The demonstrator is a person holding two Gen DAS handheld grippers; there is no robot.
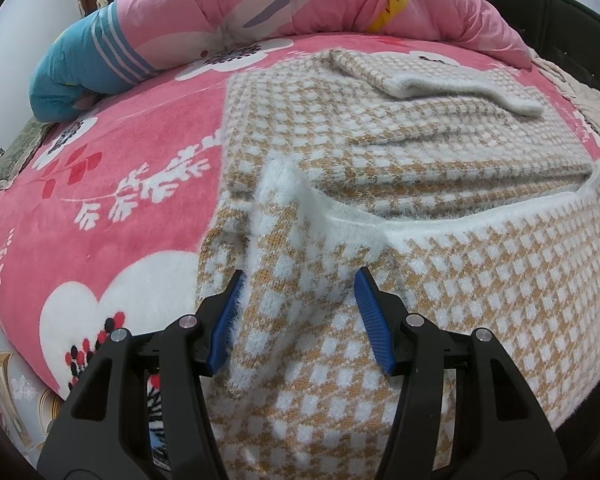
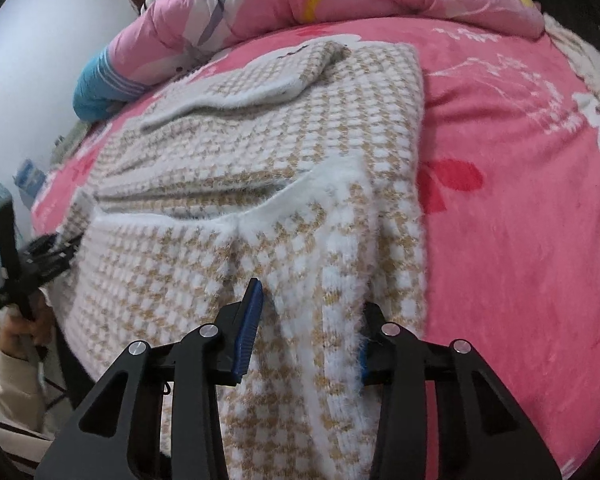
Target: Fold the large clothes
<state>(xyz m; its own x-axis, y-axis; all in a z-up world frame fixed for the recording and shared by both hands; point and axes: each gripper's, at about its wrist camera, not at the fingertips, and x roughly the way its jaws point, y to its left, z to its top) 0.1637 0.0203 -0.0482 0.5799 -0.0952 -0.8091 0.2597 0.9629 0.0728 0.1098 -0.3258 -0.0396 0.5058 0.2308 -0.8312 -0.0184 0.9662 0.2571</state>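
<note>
While the checked sweater (image 1: 380, 168) lay spread on the pink floral bedspread (image 1: 112, 152), its near hem draped over the bed's front edge, both grippers were placed at that hem. The left gripper (image 1: 298, 320) was held wide, knit lying between its blue pads (image 1: 224, 328) without being pinched. The right gripper (image 2: 308, 332) was likewise held wide over the hem's right corner; its right pad was largely buried in fuzz, so contact there could not be judged with certainty.

Risks noted:
- If the jaws were shut on one layer only, the lower layer would be left behind and the fold would skew.
- The fuzzy yarn was judged likely to snag on the ribbed pads.
- Uneven lifting between the two grippers would probably drag the folded sleeve (image 1: 452, 84) out of place at the far end.
- The overhanging hem could slide off the bed if released.

Edges and room: open bedspread was seen on both sides of the sweater. The far side was bounded by a heaped pink quilt (image 1: 300, 0), near the sweater's far edge, so forward travel was judged limited. A dark bed frame (image 1: 560, 16) closed the far right.
</note>
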